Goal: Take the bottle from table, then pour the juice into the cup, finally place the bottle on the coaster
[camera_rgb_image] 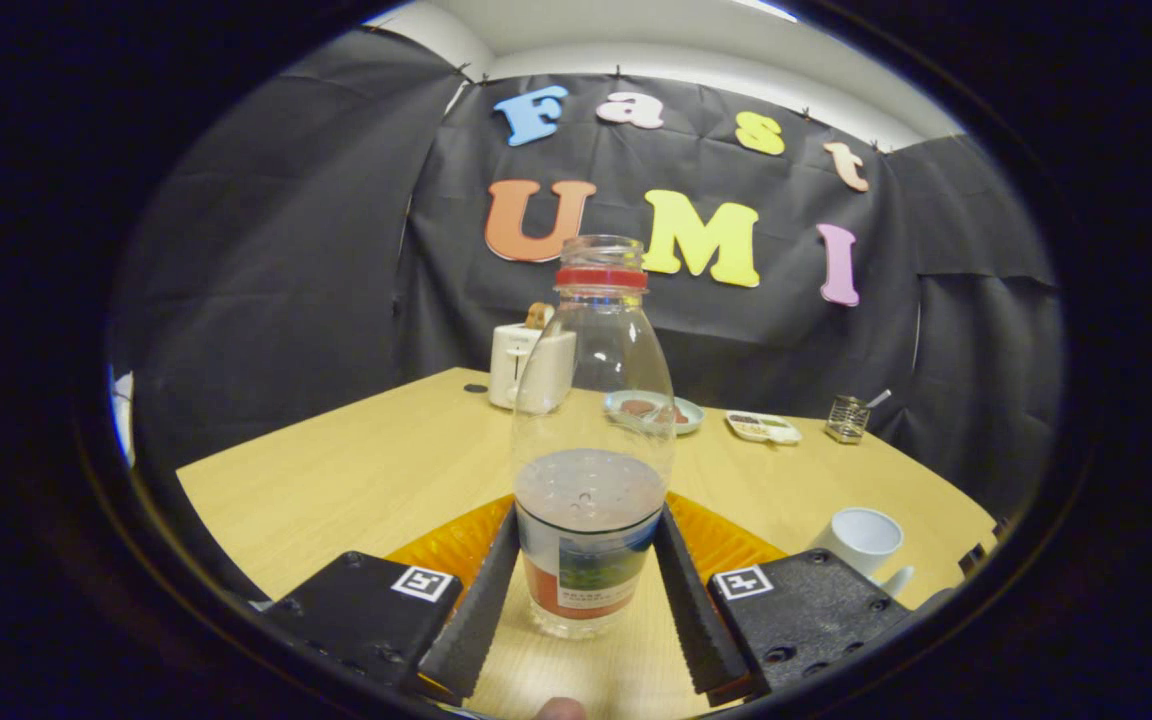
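Gripper view: gripper (pixel 586 560) fingers pinch the uncapped juice bottle (pixel 591 450) upright on both sides, above an orange coaster (pixel 726 540); white cup (pixel 866 545) sits near right.

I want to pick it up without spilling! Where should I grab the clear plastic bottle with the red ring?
Grip the clear plastic bottle low, at its straight labelled part, squeezing from both sides. The gripper already flanks it there; higher up it narrows.
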Tool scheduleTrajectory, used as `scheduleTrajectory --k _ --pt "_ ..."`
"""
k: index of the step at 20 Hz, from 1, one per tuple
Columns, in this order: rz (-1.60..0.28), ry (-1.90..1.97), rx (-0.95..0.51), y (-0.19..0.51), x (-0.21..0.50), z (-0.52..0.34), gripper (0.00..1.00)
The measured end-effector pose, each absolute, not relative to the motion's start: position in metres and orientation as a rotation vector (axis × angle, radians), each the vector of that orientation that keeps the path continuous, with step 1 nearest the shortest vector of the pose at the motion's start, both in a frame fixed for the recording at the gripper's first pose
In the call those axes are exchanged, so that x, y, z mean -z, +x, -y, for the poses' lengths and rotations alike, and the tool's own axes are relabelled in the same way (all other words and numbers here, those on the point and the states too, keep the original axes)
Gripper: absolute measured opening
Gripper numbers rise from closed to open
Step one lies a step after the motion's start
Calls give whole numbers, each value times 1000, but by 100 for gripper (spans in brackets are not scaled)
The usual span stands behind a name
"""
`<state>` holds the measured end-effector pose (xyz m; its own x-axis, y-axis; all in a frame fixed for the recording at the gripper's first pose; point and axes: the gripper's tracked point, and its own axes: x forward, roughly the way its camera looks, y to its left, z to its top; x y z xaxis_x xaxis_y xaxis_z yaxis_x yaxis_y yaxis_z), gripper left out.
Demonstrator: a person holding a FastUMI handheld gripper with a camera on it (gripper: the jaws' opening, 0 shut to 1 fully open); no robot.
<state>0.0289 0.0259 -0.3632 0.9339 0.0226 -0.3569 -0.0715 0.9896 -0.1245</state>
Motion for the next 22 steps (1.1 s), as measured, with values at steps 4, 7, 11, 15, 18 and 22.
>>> scheduleTrajectory --k 4,7,11,15,18,22 --pt "-379 -22 -49 35 341 -18 79" --pt "-380 45 -33 39 330 -10 78" --pt "-382 221 -64 43 324 -9 77" --pt "-391 441 -81 43 326 -2 77" --pt "-404 505 -90 41 323 2 77" --pt "-398 710 -114 40 319 0 77"
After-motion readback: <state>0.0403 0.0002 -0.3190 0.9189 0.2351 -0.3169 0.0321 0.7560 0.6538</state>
